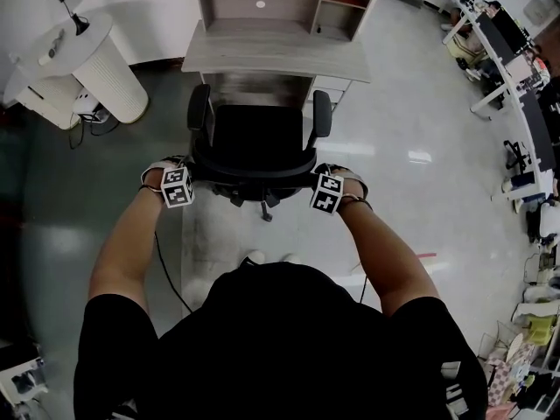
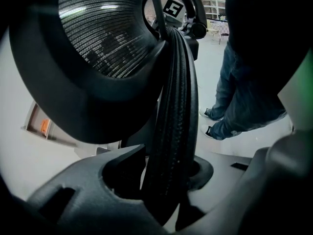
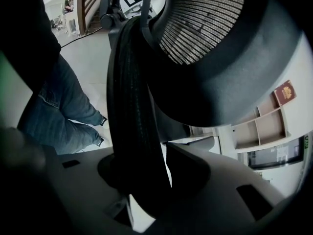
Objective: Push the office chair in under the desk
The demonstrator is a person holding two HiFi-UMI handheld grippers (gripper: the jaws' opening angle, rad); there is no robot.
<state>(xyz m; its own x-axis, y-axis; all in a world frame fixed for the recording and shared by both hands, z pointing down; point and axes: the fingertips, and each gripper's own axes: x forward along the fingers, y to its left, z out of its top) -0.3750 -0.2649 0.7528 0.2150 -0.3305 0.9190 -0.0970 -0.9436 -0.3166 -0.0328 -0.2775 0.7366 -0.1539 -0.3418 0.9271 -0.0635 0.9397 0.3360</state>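
I have both bare arms stretched forward. My left forearm (image 1: 122, 248) runs toward 11 o'clock and my right forearm (image 1: 385, 252) toward 1 o'clock. The left hand-held gripper (image 1: 179, 180) and the right hand-held gripper (image 1: 331, 188) both point steeply down. Each has its jaws part-way closed, pressing on the ribbed edge of the chair back (image 2: 172, 106).
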